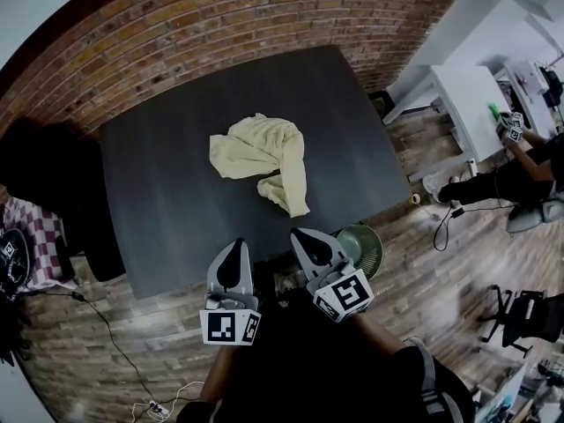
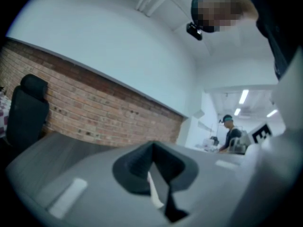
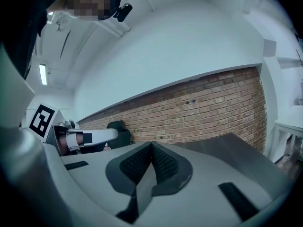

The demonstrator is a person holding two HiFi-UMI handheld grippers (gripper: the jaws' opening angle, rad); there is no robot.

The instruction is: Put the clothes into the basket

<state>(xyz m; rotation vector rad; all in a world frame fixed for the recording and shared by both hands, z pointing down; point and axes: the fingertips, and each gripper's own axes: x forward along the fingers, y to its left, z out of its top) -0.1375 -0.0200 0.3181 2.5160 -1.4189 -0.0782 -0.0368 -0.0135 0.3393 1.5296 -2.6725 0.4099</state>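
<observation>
A crumpled pale yellow garment (image 1: 262,161) lies in the middle of the dark table (image 1: 159,192). A round green basket (image 1: 370,249) stands on the wooden floor by the table's near right corner, partly hidden behind my right gripper. Both grippers hover side by side at the table's near edge, short of the garment. The left gripper (image 1: 234,247) (image 2: 151,148) has its pads together with nothing between them. The right gripper (image 1: 304,236) (image 3: 151,148) is shut too and empty. Neither gripper view shows the garment or the basket.
A brick wall (image 1: 203,16) runs behind the table. A black chair (image 1: 53,183) and a checkered cloth (image 1: 35,236) are at the left. White desks (image 1: 467,95) and another person (image 1: 515,170) are at the right. A cable (image 1: 115,342) trails over the floor.
</observation>
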